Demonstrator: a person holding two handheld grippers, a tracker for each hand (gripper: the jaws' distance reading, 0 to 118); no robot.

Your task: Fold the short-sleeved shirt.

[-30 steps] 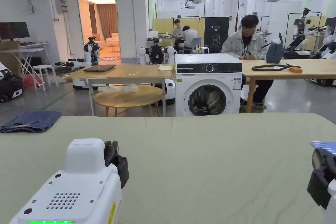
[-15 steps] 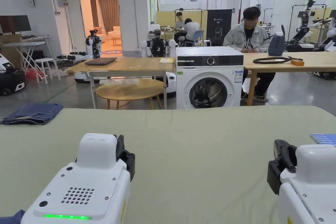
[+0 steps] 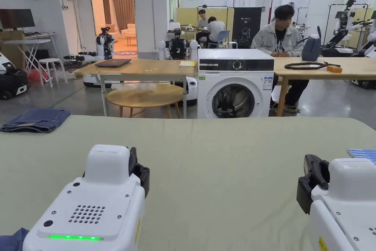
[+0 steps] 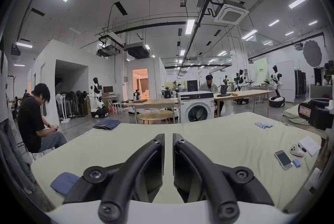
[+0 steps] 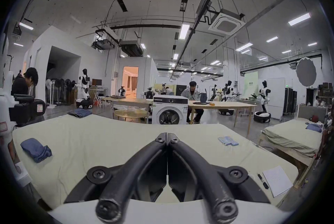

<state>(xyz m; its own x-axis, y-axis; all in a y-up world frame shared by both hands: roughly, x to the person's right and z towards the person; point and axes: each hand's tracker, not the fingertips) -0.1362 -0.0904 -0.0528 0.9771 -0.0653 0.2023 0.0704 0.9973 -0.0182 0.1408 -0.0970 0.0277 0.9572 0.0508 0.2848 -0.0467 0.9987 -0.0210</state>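
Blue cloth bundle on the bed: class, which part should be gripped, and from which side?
Grip the blue cloth bundle by the layered edges at its end, which stand up off the bed. Probably come from its right with the left gripper, which it lies beside; those barely parted jaws must open wider first.

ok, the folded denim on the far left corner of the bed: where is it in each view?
Head view: folded denim at the left edge, on the bed's far left corner.
Left gripper view: left of centre, on the bed's far edge, beyond the jaws.
Right gripper view: upper left of the bed, left of the round table.
Shared landmark: the washing machine, behind the bed and to the right of the denim in all three views.
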